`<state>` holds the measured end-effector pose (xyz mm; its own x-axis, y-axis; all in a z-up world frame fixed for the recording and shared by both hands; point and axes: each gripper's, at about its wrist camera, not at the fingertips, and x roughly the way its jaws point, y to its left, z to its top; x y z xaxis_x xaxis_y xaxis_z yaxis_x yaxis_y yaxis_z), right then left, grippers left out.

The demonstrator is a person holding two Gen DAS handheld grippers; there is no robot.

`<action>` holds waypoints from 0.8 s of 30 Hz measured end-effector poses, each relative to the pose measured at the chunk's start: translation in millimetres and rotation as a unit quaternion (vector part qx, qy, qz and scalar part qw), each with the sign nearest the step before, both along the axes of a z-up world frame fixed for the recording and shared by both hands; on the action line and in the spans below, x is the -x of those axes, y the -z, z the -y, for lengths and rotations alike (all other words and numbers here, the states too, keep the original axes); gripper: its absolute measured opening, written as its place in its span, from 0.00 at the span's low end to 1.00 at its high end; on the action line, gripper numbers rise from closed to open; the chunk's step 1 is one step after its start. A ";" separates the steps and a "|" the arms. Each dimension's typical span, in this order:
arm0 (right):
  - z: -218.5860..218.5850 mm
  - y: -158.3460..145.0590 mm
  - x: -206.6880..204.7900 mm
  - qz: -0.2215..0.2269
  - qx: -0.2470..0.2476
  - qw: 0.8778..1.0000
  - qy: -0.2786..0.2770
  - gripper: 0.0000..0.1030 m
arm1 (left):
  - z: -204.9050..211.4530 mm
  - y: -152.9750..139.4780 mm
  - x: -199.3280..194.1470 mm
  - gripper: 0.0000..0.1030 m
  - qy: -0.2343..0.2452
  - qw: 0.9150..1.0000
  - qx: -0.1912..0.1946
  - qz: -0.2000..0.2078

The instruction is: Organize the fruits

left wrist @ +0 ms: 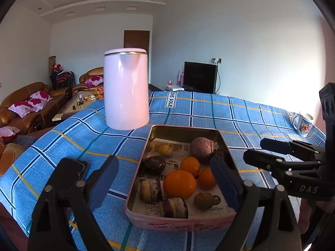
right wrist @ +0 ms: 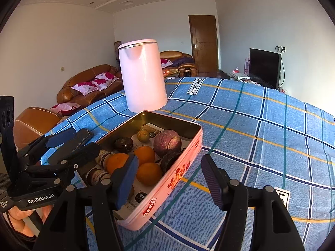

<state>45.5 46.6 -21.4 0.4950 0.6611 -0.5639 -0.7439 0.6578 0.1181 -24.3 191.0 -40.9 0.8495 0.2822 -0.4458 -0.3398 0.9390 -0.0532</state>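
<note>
Pink tin at lower centre holds oranges; the left gripper and right gripper gape apart, empty.

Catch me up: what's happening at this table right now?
A person holds a gripper in each hand over a pink tin on the blue plaid tablecloth. The left gripper and right gripper are both open and hold nothing. In the tin lie three oranges, a large purple fruit, two small yellowish-green fruits and several chocolate-coated cakes. A pink kettle stands just behind the tin. Nothing has been picked up.
</note>
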 end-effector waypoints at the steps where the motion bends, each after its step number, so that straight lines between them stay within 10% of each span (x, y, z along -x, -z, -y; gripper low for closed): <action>1: 4.1 -1.9 2.2 0.003 -0.003 1.000 0.004 0.63 | 1.4 -1.6 2.1 0.92 -0.001 1.000 -0.002 0.004; 24: 90.6 -36.7 60.1 0.086 -0.046 0.993 0.067 0.74 | 62.2 -11.3 6.5 0.99 0.049 0.998 -0.029 0.018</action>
